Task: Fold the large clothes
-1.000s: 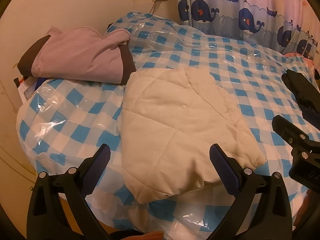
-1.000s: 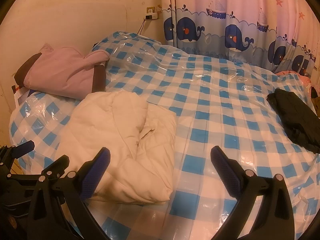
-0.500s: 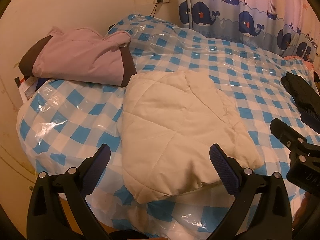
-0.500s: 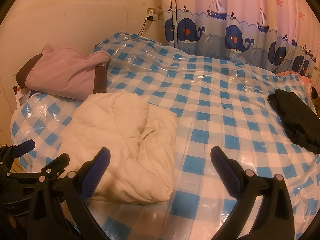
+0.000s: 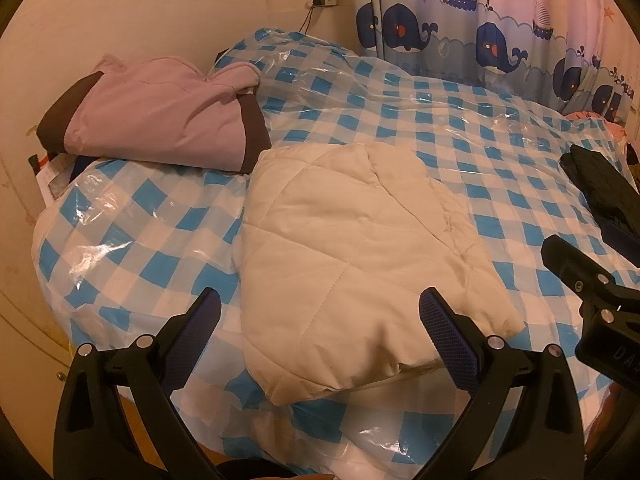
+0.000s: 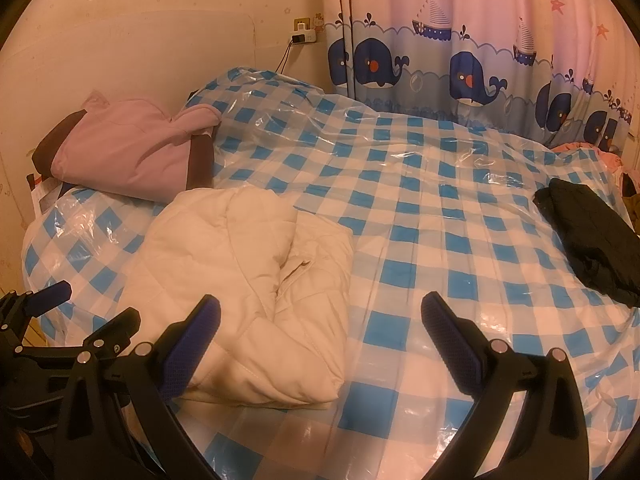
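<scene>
A cream quilted jacket lies folded into a thick bundle on the blue-and-white checked bed cover, near its front edge. In the right wrist view the same cream quilted jacket sits at the lower left. My left gripper is open, held above the jacket's near edge with nothing between its fingers. My right gripper is open too, hovering over the jacket's right side and the bare cover. Both stand clear of the fabric.
A folded lilac jacket with brown trim rests at the back left beside the headboard. A black garment lies at the right edge. A whale-print curtain hangs behind the bed; a wall socket with a cable is at the corner.
Both grippers have drawn back and risen very slightly. The cream jacket lies as before, and the grippers stay open.
</scene>
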Demonstrator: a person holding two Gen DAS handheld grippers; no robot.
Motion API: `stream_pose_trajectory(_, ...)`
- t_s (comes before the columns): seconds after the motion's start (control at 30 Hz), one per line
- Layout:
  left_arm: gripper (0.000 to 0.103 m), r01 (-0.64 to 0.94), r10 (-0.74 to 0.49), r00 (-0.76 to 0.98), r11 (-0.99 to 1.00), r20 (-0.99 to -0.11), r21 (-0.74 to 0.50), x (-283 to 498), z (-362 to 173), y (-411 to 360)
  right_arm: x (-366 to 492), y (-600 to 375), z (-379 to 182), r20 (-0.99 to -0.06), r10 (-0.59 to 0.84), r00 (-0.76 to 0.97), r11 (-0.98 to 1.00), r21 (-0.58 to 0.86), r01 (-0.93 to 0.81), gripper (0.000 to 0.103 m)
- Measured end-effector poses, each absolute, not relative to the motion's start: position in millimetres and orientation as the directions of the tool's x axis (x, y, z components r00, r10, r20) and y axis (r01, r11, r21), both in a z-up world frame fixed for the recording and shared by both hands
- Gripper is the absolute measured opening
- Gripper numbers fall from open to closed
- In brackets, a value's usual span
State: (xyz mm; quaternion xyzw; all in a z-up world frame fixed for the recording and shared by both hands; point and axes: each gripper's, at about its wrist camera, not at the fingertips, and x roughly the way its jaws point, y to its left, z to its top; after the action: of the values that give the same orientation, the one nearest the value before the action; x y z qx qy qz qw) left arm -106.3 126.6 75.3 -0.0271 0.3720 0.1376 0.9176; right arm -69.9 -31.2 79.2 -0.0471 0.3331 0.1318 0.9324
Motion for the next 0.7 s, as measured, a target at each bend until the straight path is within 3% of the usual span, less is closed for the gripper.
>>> stream_pose_trajectory(0.7, 0.096, -0.272, 0.234, 0.685, 0.961, -0.690, 0.055, -106.3, 77.1, 120.3, -71.5, -31.2, 77.2, -0.632, 0.209, 0.746, 0.963, 0.001, -0.270, 0.096)
